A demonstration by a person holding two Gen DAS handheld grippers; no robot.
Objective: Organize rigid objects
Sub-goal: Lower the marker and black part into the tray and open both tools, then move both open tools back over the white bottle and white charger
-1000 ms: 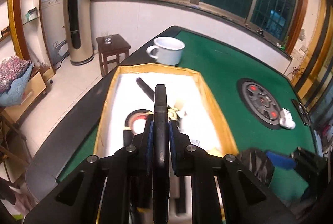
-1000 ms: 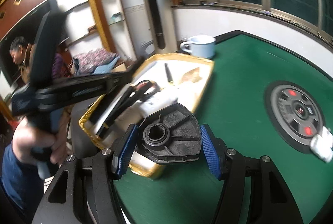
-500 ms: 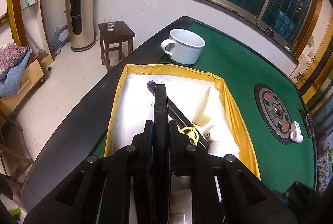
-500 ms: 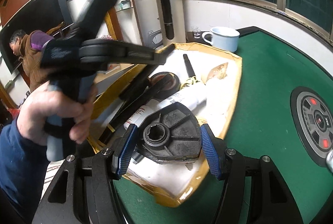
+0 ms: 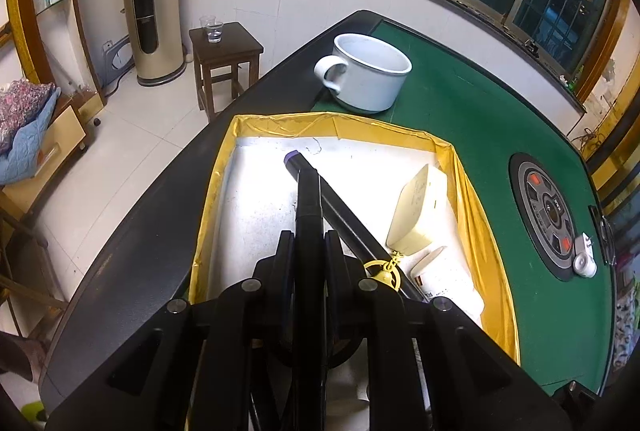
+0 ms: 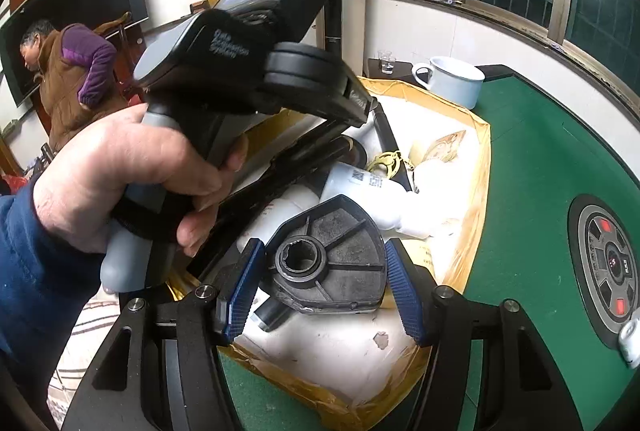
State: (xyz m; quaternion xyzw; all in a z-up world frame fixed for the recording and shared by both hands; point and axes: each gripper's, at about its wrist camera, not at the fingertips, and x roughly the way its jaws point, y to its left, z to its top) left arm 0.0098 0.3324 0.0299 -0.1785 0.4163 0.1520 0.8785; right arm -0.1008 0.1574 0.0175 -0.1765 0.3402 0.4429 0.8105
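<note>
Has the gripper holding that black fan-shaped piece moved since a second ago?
Yes. The right gripper has carried the black fan-shaped part from the green table over the yellow-rimmed tray.

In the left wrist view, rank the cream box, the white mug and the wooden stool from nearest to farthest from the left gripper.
1. The cream box, inside the yellow-lined tray, right of the left gripper.
2. The white mug, on the table just beyond the tray's far edge.
3. The wooden stool, on the floor past the table, upper left.
</note>
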